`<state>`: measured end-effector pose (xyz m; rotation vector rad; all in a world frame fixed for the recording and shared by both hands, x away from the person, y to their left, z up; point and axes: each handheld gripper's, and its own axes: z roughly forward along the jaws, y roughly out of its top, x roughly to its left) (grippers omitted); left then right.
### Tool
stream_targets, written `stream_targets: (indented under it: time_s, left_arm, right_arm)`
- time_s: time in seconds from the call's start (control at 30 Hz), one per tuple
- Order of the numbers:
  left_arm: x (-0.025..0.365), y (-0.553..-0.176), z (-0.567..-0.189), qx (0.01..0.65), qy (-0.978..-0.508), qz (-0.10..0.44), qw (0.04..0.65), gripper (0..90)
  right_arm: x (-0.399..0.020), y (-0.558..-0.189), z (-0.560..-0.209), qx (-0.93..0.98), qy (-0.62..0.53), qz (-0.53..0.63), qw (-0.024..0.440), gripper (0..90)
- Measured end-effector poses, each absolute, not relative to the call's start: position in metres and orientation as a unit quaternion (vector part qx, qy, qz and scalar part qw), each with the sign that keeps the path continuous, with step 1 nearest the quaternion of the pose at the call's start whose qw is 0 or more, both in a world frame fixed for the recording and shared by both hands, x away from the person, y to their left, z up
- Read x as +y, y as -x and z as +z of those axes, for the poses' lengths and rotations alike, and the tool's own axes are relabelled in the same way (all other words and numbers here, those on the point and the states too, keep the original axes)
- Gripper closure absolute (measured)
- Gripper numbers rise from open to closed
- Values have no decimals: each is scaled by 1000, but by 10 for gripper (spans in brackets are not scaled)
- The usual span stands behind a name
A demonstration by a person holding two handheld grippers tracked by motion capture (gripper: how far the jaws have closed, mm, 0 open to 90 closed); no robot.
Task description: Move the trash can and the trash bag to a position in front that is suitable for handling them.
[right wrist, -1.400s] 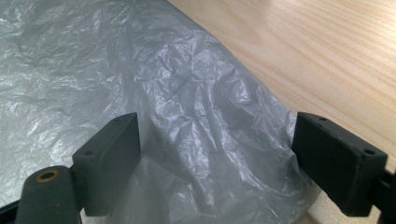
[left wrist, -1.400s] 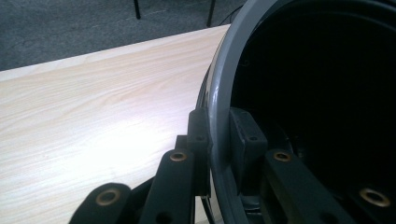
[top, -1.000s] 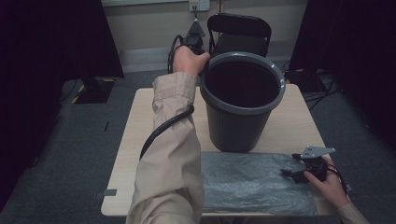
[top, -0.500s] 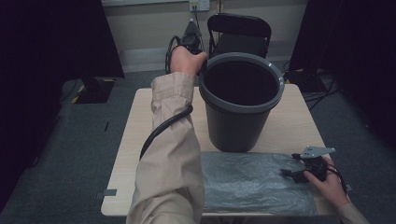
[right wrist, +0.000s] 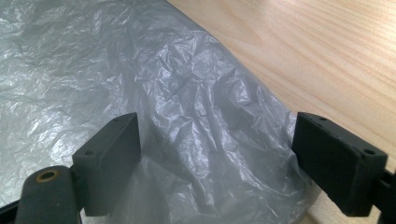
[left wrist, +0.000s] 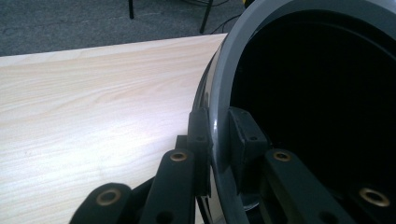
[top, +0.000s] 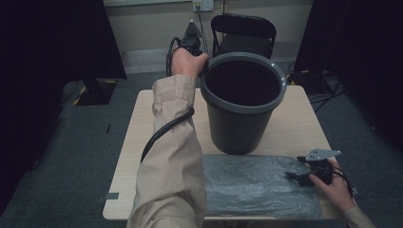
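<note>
Hardly anything was seen to have shifted since the earlier frames: the bin's rim was kept clamped by the left gripper [left wrist: 218, 140], and the right one stayed put on the bag.

Left gripper: black jaws were closed on the rim of the bin [top: 243, 102], one pad outside, one inside, at the far-left side of the rim in the high view. The bin was round, dark grey plastic w/ a lighter smooth lip, tapered toward its base, upright near the table's middle.

Right gripper [right wrist: 217, 154]: jaws were held wide apart, w/ crinkled plastic bunched up between them but not pressed. The bag [top: 259, 185], thin grey translucent film, was spread flat along the near edge, just in front of the bin.

The table [top: 142, 123] was pale wood-grain laminate, rectangular. Grey carpet was seen round it, a black folding chair [top: 243, 31] behind, dark curtains at both sides.
</note>
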<state>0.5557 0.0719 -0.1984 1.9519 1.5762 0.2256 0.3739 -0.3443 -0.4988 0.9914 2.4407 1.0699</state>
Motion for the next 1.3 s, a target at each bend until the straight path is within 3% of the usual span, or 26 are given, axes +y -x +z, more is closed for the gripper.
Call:
stream_targets:
  time_s: [1.3]
  left_arm:
    - [93,-547,-194,603,-724,81,326,795]
  right_arm:
    - [-344,-374,-499,849,-344,372,150,148]
